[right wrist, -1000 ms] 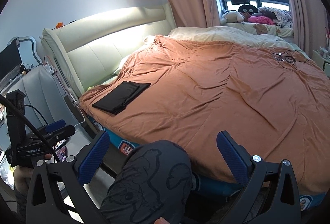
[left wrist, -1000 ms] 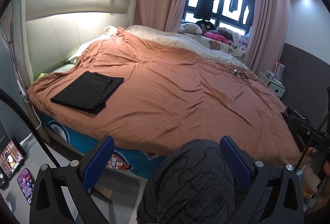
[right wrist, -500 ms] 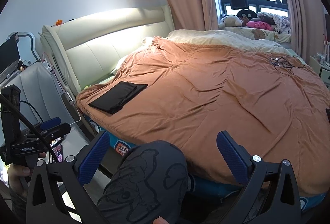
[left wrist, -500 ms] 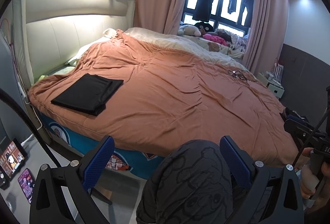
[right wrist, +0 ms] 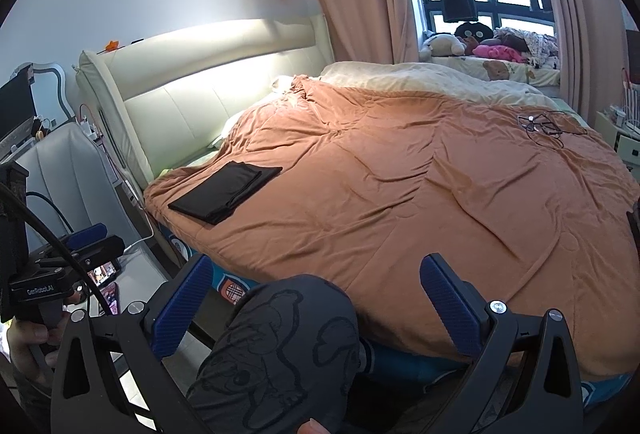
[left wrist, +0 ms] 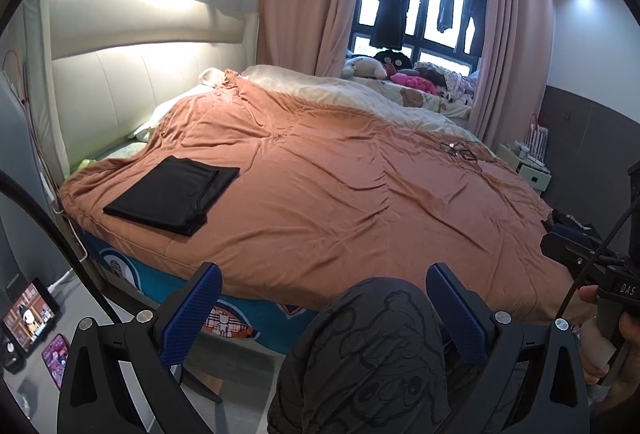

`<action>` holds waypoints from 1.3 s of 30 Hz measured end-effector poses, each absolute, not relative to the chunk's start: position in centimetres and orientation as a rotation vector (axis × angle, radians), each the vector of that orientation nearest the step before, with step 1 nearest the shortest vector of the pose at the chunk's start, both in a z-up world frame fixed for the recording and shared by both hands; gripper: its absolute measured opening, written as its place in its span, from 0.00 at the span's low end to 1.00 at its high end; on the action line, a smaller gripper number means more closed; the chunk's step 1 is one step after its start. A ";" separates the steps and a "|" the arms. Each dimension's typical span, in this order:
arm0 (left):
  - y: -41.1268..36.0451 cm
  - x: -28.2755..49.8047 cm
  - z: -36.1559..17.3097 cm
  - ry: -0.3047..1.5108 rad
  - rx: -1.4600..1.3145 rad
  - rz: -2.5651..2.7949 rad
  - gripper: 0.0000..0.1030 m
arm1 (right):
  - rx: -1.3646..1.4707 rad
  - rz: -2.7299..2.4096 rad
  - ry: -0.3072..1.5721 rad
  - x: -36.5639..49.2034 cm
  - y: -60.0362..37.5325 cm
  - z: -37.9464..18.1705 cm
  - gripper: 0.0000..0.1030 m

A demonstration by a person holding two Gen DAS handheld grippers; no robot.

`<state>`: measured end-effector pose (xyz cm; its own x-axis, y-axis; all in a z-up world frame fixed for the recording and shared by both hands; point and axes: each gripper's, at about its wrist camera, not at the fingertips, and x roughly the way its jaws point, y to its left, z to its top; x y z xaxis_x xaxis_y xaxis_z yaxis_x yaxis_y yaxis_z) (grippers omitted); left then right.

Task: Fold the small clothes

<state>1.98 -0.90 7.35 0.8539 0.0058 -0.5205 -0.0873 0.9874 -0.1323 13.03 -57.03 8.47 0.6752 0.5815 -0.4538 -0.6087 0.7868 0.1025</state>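
A folded black garment [left wrist: 172, 196] lies flat on the orange bedspread [left wrist: 340, 190] near the bed's left front corner; it also shows in the right wrist view [right wrist: 226, 192]. My left gripper [left wrist: 320, 308] is open and empty, held off the bed's front edge above the person's knee in dark printed trousers [left wrist: 360, 354]. My right gripper [right wrist: 316, 300] is open and empty, also off the bed's front edge above a knee [right wrist: 280, 346]. Each gripper shows at the other's side: the right one [left wrist: 580, 258], the left one [right wrist: 72, 254].
A cream headboard [left wrist: 120, 74] stands at the left. A tangle of cable [left wrist: 460, 150] lies on the bedspread's far right. Soft toys [left wrist: 400, 70] line the window side. A tablet [left wrist: 30, 316] and a phone [left wrist: 54, 358] lie on the floor at left. A nightstand [left wrist: 528, 166] stands right.
Both views have tilted and drifted slightly, so the bed sits a little lower and further in frame. Both grippers stay open. The black garment has not moved.
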 end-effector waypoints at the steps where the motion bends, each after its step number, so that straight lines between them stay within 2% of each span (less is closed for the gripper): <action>1: -0.9 1.9 7.4 0.544 -0.152 0.049 0.99 | -0.059 0.669 0.488 13.0 -57.1 8.5 1.00; 39: -1.1 -1.0 8.5 0.495 -0.131 0.054 0.99 | -0.063 0.651 0.460 11.3 -57.5 8.9 1.00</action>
<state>-1.03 -1.09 8.47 0.8786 0.0204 -0.4771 -0.0837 0.9902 -0.1118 11.30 -57.54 8.95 0.6992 0.5699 -0.4317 -0.5973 0.7974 0.0853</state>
